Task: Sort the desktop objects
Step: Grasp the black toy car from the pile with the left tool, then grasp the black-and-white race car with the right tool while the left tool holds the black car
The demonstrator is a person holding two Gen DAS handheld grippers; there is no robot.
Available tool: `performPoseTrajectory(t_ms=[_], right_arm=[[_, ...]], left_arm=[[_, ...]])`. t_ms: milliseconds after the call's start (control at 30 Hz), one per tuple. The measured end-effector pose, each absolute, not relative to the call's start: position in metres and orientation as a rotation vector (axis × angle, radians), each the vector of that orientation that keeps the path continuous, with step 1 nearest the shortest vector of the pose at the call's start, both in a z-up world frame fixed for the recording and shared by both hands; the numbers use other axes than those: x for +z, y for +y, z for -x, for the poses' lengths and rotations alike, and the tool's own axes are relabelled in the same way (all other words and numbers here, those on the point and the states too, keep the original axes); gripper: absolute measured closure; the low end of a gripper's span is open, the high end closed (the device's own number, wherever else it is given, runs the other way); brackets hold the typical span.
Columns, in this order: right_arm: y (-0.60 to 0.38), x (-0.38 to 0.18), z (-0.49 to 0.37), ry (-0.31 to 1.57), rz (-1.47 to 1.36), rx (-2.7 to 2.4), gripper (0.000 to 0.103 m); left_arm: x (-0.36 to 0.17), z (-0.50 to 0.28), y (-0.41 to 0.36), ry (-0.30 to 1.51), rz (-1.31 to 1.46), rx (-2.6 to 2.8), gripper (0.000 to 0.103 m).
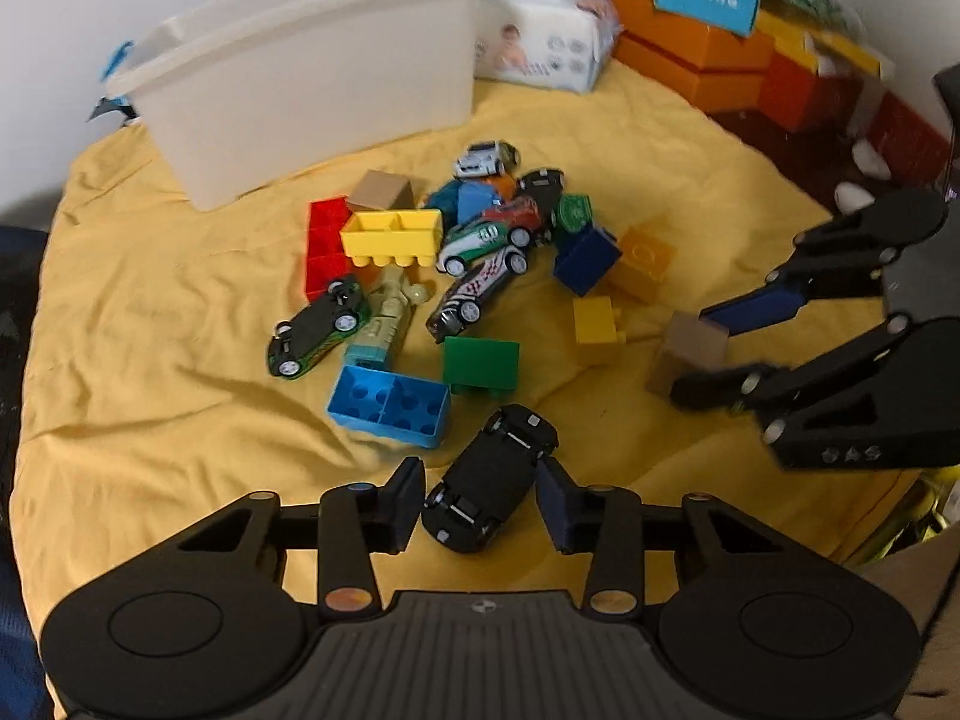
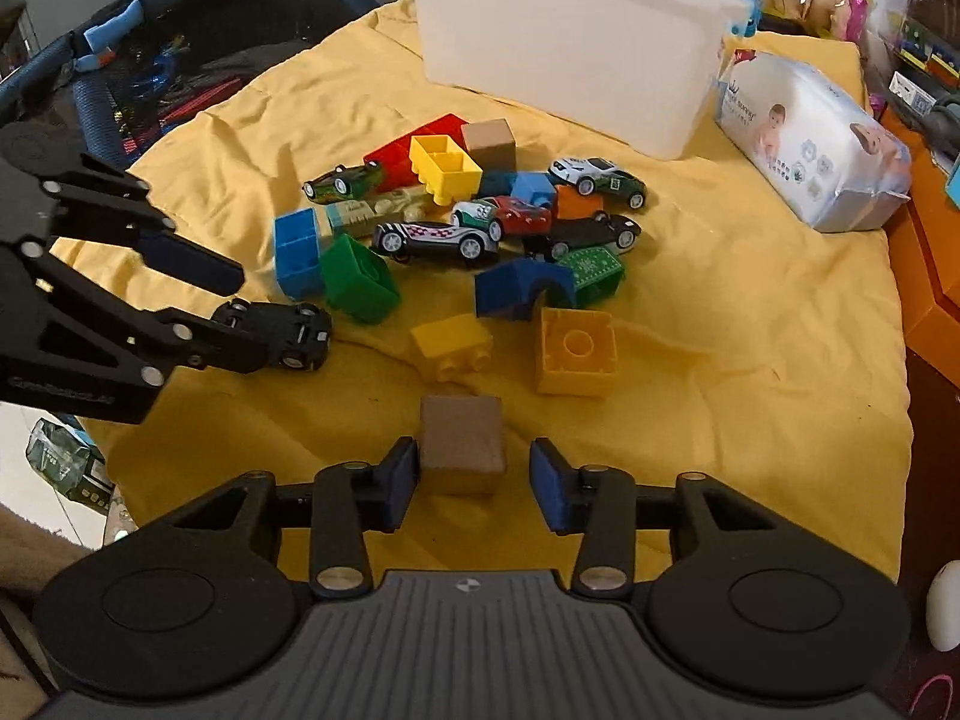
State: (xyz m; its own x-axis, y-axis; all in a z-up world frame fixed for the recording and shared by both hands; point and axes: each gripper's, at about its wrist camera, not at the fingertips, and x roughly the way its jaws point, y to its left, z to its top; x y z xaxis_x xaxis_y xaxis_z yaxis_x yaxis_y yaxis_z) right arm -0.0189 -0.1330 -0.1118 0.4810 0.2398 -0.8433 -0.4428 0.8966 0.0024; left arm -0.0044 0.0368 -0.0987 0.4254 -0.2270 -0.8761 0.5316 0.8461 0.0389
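Your left gripper [image 1: 480, 501] points steeply down at a wrinkled yellow cloth [image 1: 150, 360]. Its two blue-padded fingers [image 1: 405, 501] stand apart, one on each side of a small black toy car [image 1: 489, 477] that lies slantwise on the cloth between them. The left pad sits right at the car's nose; whether it touches cannot be told. The right pad is just beside the car's flank, with a sliver of cloth showing between.

Your right gripper [image 2: 473, 480] also points steeply down. Its fingers [image 2: 549, 489] are apart too, straddling a brown cube-shaped block [image 2: 462, 444] that rests on the cloth. The left pad is right against the cube's side, and the right pad stands clear of it with a visible gap.

Beyond the fingertips of both grippers lies a heap of plastic building bricks and toy cars. Just ahead of your left fingers sit an open blue brick [image 1: 390, 402] and a green brick [image 1: 480, 363]. Ahead of your right fingers are a small yellow brick [image 2: 453, 345] and a larger orange-yellow square brick [image 2: 576, 351]. Farther past the heap stands a white plastic bin [image 2: 570, 42], with a soft pack of baby wipes [image 2: 816, 147] to its right.
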Motion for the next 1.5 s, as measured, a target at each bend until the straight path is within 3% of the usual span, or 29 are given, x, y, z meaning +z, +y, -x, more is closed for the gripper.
performPoseTrajectory(t_ms=[100,200,300,900,1100,1300,1500], right_arm=[[-0.136,-0.109,0.018,0.970,0.261,0.393,0.069],[-0.140,-0.107,0.019,0.952,0.291,0.348,0.068],[-0.142,-0.106,0.020,0.932,0.308,0.308,0.060],[-0.157,-0.097,0.034,0.882,0.252,0.295,0.051],[-0.156,-0.093,0.039,0.872,0.270,0.313,0.051],[-0.138,-0.079,0.035,0.799,0.305,0.419,0.054],[-0.096,-0.074,0.009,0.724,0.425,0.585,0.066]], left_arm=[[-0.105,-0.003,0.037,1.059,-0.304,-0.512,0.068],[-0.105,0.000,0.033,1.053,-0.318,-0.519,0.068],[-0.103,0.003,0.035,1.045,-0.316,-0.514,0.069],[-0.088,0.030,0.009,0.991,-0.273,-0.616,0.069],[-0.110,0.022,0.005,1.042,-0.427,-0.657,0.068],[-0.110,0.021,0.017,1.021,-0.388,-0.586,0.069],[-0.103,-0.002,0.055,1.040,-0.333,-0.461,0.069]])
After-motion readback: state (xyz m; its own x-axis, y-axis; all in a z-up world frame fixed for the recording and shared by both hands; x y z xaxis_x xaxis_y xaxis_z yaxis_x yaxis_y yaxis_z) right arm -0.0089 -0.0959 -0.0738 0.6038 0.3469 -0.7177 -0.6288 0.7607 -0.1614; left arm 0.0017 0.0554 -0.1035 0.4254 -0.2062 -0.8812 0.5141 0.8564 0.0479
